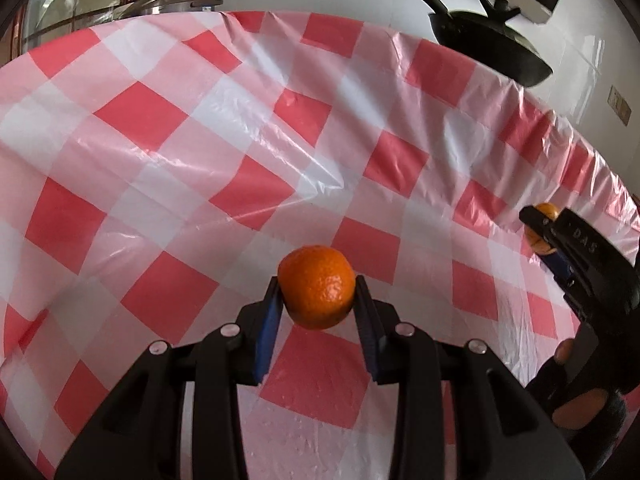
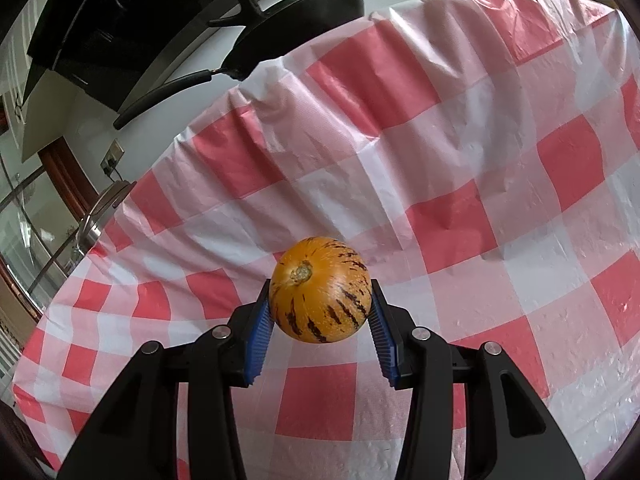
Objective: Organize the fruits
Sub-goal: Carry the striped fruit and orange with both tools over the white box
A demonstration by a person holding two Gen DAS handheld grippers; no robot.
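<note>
Both fruits are up off the table & carried, so it's the transport step, I'd say. The left gripper [image 1: 316, 300] has its blue ribbed pads clamped on a round, dimpled orange mandarin [image 1: 317, 286]. The right gripper [image 2: 320, 300] pinches a smooth yellow-orange, dark-streaked small melon [image 2: 319, 289], stem end facing the camera. Next needs a drop spot; no bowl or tray is visible. Beneath: a glossy, wrinkled red-white checked plastic tablecloth [image 1: 160, 140]. Beyond its edge sits a black frying pan [image 2: 304, 28].
</note>
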